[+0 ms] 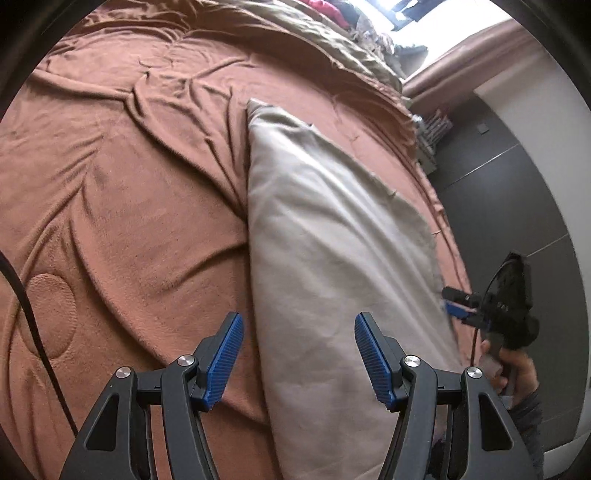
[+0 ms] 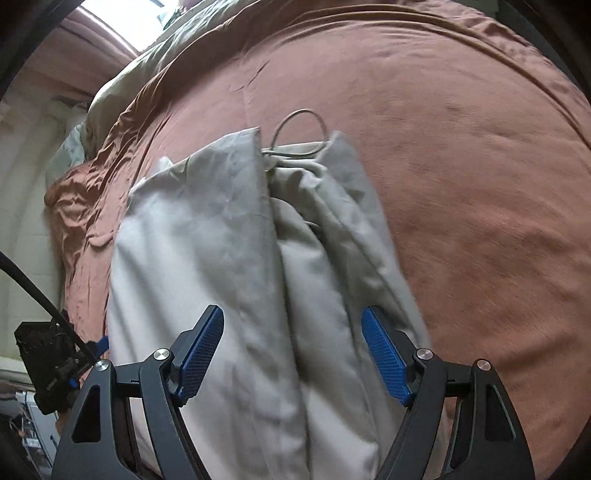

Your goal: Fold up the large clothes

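A pale grey-beige garment point(image 1: 332, 236) is seen laid lengthwise on a bed covered by a rust-brown blanket point(image 1: 122, 192). In the right wrist view the garment point(image 2: 207, 243) is shown folded into long panels, with a gathered, drawstring-like end farthest from the camera, where a thin light cord point(image 2: 301, 129) is looped onto the blanket point(image 2: 461, 177). The cloth is creased, and its near part is blurred in that view. The left claw point(image 1: 299, 354) is held over the near end of the garment with its blue-padded fingers point(image 1: 227, 354) well apart; nothing is gripped between them, one pad being seen over the blanket and the other over the cloth. The right claw point(image 2: 291, 354) is likewise spread wide above the garment, with cloth seen below the gap but not pinched. In the left wrist view, the right claw point(image 1: 456, 306) is seen at the garment's far long edge, carried by a hand point(image 1: 513, 369). Beyond the blanket, an olive-coloured cover point(image 1: 332, 40) and a bright window point(image 1: 436, 18) are visible.
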Demonstrator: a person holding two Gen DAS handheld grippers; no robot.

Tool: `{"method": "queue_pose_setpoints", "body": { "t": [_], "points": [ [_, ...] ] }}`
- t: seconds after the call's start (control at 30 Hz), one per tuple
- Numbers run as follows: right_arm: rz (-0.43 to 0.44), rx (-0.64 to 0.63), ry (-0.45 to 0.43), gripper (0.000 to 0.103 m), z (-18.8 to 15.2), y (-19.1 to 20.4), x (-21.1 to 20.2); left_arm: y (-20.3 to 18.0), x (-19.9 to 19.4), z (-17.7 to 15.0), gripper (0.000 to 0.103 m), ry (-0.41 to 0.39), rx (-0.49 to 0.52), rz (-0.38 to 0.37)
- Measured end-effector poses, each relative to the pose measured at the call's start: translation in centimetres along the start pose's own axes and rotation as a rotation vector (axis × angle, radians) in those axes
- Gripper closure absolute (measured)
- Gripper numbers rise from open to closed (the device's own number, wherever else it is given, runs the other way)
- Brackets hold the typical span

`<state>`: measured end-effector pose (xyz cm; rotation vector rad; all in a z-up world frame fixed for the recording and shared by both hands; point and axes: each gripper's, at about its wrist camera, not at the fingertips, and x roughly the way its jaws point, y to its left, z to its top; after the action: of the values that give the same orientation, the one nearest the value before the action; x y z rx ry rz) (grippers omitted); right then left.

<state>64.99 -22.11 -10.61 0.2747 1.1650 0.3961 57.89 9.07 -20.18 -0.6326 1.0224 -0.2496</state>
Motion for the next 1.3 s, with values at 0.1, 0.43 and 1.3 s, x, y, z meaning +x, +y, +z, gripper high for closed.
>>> {"method": "queue_pose_setpoints", "body": {
  "t": [0.1,0.43,1.3],
  "points": [
    [0.009,-0.016,0.027,0.027,0.9,0.7,1.9,0.8,1.1,0.0,0.043,0.021,-0.032,0.027],
    [-0.031,-0.111,0.024,0.095,2.2,2.7,3.0,0.9,2.6,-0.5,0.053,0.056,-0.065,-0.019],
    [-0.091,-0.034,-0.106,0.094,0.6,-2.2,0.3,-2.7,2.9,-1.6,0.054,0.061,0.034,-0.063]
  ]
}}
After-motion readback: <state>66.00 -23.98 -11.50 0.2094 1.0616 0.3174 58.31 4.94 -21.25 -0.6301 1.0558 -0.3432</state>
